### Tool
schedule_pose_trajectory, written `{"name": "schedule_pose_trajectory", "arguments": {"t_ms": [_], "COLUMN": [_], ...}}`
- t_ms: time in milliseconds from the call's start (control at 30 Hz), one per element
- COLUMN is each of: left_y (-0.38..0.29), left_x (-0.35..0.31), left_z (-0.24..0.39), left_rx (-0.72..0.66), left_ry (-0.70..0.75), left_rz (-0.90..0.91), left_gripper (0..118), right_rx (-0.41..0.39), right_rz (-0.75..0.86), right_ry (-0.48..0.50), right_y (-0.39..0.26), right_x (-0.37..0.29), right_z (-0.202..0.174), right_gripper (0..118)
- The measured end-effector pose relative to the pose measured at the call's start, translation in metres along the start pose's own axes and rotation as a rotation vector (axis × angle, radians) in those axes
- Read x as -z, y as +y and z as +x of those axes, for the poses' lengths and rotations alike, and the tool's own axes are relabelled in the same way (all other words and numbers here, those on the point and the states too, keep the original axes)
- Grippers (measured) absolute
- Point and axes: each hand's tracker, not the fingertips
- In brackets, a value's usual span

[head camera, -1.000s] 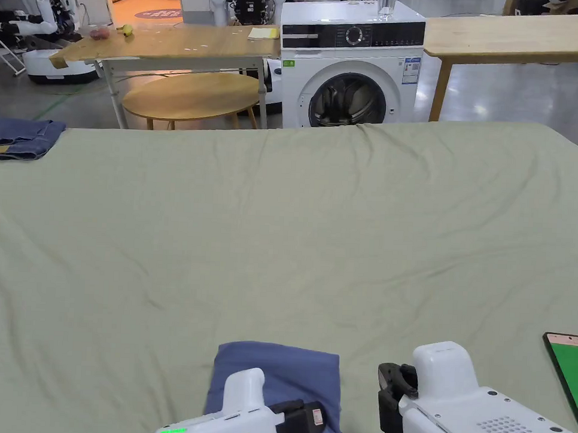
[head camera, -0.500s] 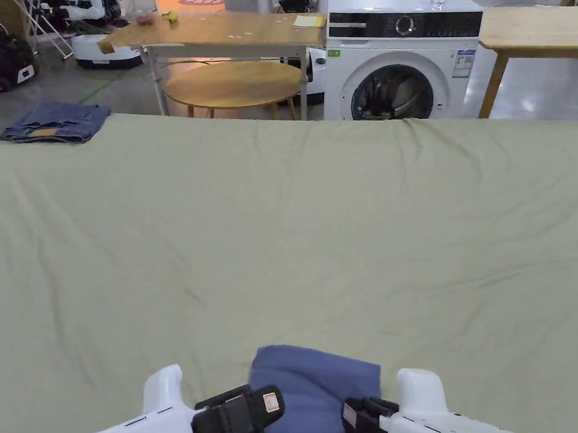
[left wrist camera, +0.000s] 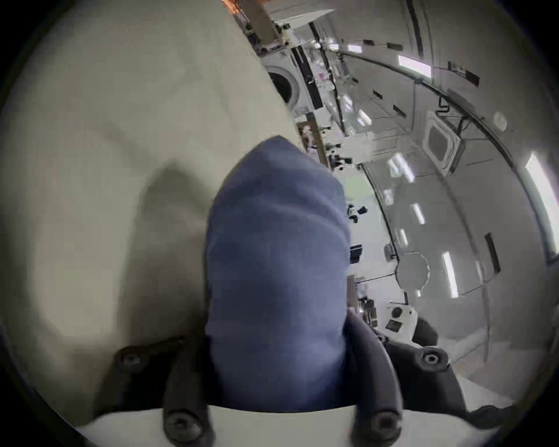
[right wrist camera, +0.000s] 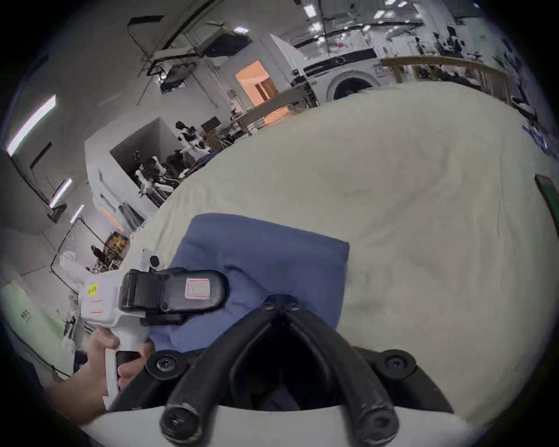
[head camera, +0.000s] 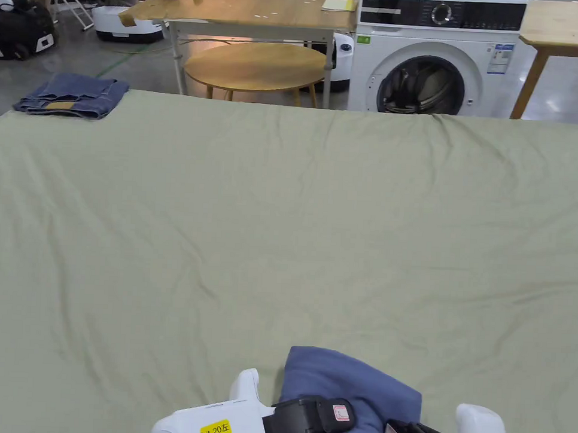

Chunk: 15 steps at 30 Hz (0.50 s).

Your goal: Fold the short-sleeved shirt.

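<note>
A big table with a pale green sheet [head camera: 281, 226] takes up most of the head view. The sheet has soft wrinkles. At its far left corner sits a folded pile of blue jeans [head camera: 71, 95]. Past the far edge stands a white washing machine [head camera: 438, 53] with its round door open. To its left there is a round wooden table [head camera: 255, 66] under a longer wooden table [head camera: 243, 11].

The blue short-sleeved shirt [head camera: 346, 387] lies folded into a small bundle at the near edge of the sheet, between the two grippers.

The left gripper [right wrist camera: 193, 292] comes in from the left, held by a hand [right wrist camera: 99, 357]. In the left gripper view, thick blue cloth sits between its two black jaws, which stand apart around it. Both jaws seem to press the bundle from each side.

The right gripper [right wrist camera: 281, 304] is on the right side of the shirt. Its two jaws meet at the tips, pinching a bit of the blue cloth.
</note>
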Motion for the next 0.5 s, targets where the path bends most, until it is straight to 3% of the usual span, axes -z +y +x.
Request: {"name": "schedule_pose_trajectory", "arguments": {"t_ms": [167, 300, 500], "left_y": [0.042, 0.099, 0.194], "left_x": [-0.085, -0.187, -0.333], "left_z": [0.004, -0.021, -0.069], "left_rx": [0.094, 0.129, 0.026], "left_ry": [0.067, 0.223, 0.379], "left_rz": [0.08, 0.176, 0.287], "left_gripper": [35, 35, 34], "right_rx": [-0.045, -0.076, -0.106], "right_rz": [0.031, 0.037, 0.02], "right_ry": [0.013, 0.024, 0.059], "right_y": [0.013, 0.02, 0.021], "right_x": [-0.008, 0.001, 0.03], "right_z": [-0.023, -0.049, -0.093], "right_gripper": [0, 0, 0]}}
